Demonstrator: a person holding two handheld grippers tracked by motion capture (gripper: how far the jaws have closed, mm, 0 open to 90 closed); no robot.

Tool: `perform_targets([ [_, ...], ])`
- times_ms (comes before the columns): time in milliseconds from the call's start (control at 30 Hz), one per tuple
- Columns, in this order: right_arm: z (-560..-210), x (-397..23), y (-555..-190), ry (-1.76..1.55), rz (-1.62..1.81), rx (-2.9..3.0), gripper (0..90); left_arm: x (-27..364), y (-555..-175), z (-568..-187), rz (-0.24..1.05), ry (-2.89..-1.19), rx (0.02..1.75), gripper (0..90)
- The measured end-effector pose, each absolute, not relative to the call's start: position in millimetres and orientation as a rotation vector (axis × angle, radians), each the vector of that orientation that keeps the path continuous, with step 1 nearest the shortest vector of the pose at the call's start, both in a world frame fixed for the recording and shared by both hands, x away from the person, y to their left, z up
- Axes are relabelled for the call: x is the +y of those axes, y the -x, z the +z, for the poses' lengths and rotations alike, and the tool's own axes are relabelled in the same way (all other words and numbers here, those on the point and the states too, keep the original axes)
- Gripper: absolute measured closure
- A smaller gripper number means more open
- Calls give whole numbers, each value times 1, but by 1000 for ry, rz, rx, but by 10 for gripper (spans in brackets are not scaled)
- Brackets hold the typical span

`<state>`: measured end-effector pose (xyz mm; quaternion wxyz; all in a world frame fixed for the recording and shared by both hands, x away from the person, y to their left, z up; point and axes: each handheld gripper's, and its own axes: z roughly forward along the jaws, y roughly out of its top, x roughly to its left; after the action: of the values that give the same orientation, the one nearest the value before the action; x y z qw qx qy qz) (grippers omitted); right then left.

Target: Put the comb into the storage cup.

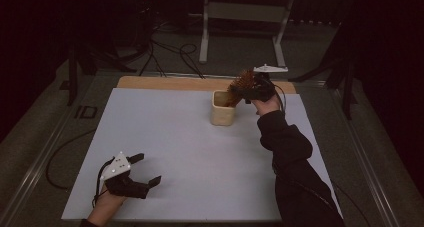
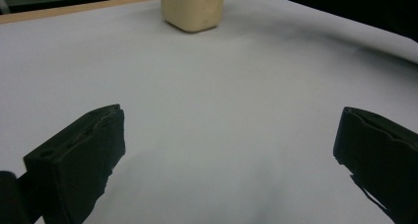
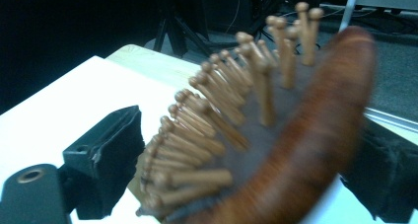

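Right claw point(image 1: 250, 89) upper centre of the frame, jaws apart around wooden hairbrush point(image 1: 241, 83) standing in cream cup point(image 1: 222, 109); left claw point(image 1: 145, 169) lower left, wide open over bench point(image 1: 185, 152).

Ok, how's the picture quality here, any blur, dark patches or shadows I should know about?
High view: dim, the surroundings nearly black, while the white table stays readable. Left gripper view: sharp near the cream cup, with soft shadows on the table below the left gripper. Right gripper view: the wooden hairbrush sits very close and looks soft, its rim smeared; background dark.
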<state>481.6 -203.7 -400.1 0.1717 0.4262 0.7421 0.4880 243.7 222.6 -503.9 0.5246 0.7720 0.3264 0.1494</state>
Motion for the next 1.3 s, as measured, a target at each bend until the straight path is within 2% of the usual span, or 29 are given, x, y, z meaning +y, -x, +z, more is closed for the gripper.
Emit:
perform_targets([
  [633,-396,-230,-448,-1108,1354,2125,92,221,-243,-502,351,-1844,766,0],
  [1300,-435,-246,-390,-1064,1366,2198,92,223,-242,-501,361,-1845,766,0],
])
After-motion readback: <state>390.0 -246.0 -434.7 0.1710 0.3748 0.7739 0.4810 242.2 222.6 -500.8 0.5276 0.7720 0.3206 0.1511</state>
